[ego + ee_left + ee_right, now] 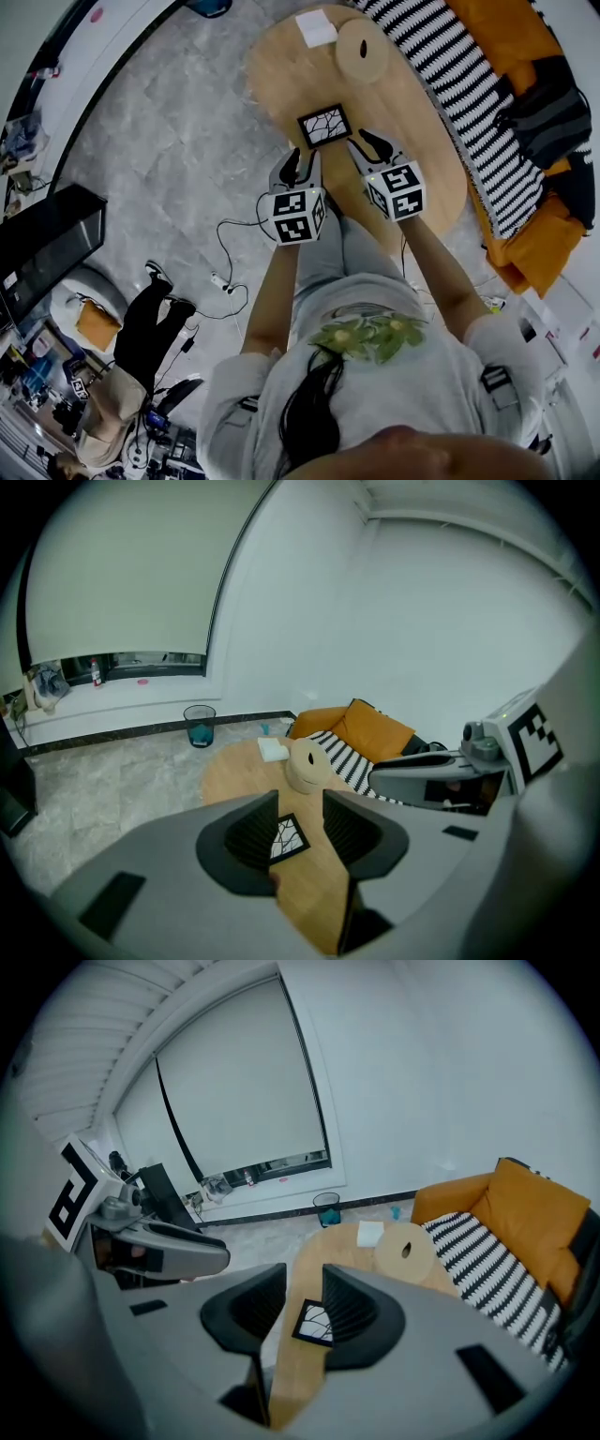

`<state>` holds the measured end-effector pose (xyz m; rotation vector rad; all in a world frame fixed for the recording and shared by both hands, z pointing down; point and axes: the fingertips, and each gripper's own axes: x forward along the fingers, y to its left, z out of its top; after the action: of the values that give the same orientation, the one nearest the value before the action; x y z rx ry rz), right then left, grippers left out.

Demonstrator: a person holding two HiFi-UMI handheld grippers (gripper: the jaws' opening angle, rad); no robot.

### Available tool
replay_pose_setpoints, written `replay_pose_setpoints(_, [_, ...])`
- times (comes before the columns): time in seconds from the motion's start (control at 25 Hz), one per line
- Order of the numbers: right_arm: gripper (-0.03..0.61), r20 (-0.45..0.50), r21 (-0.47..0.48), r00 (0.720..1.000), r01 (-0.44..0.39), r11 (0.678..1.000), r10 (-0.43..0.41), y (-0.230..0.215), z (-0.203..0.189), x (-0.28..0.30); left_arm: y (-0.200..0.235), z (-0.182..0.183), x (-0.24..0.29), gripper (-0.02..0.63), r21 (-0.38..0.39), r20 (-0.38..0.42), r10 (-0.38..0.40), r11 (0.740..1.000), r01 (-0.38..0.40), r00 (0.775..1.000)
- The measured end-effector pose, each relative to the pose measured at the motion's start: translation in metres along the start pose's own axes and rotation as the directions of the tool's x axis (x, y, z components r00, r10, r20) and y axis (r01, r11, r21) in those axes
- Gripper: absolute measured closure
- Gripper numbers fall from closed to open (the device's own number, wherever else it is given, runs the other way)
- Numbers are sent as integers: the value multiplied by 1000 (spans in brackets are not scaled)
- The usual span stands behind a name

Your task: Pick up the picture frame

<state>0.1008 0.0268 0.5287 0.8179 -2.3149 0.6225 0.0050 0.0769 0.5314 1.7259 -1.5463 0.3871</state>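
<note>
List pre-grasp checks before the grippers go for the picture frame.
1. Picture frame lying flat on table, uncovered: ok.
2. Left gripper open, empty: ok.
3. Right gripper open, empty: ok.
4. Frame lined up between the jaws in both gripper views: ok.
5. Grippers reaching the frame: not ok, both short of it.
6. Round wooden block clear of the approach: ok, it sits beyond the frame.

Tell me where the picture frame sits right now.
Head view: the picture frame lies on the wooden table, just beyond the left gripper and right gripper.
</note>
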Motion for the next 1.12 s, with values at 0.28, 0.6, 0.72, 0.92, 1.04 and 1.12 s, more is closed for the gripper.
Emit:
replay_pose_setpoints(0.28, [453,-17,10,1000,7,1000,-7,-14,-16,32,16,-21,32,466,-10,-26,10,1000,-10,1000])
replay_pose_setpoints(0.6, [449,-51,3,999,6,1000,-6,-24,-47,64,39,-47,66,462,-11,-64,28,1000,-29,998])
replay_pose_setpoints(0.72, [448,-68,-3,998,4,1000,-4,-29,-57,76,45,-54,77,462,-12,-69,44,999,-45,997])
replay_pose_setpoints(0.92, [446,-69,-1,998,-2,1000,2,-37,-71,95,54,-70,97,459,-6,-80,68,998,-68,995])
replay_pose_setpoints(1.04, [445,-68,-6,998,3,1000,-3,-42,-80,106,59,-78,108,457,-24,-81,55,998,-57,995])
replay_pose_setpoints(1.12, [445,-79,-8,997,5,1000,-6,-45,-89,114,63,-83,116,457,-35,-81,50,998,-53,995])
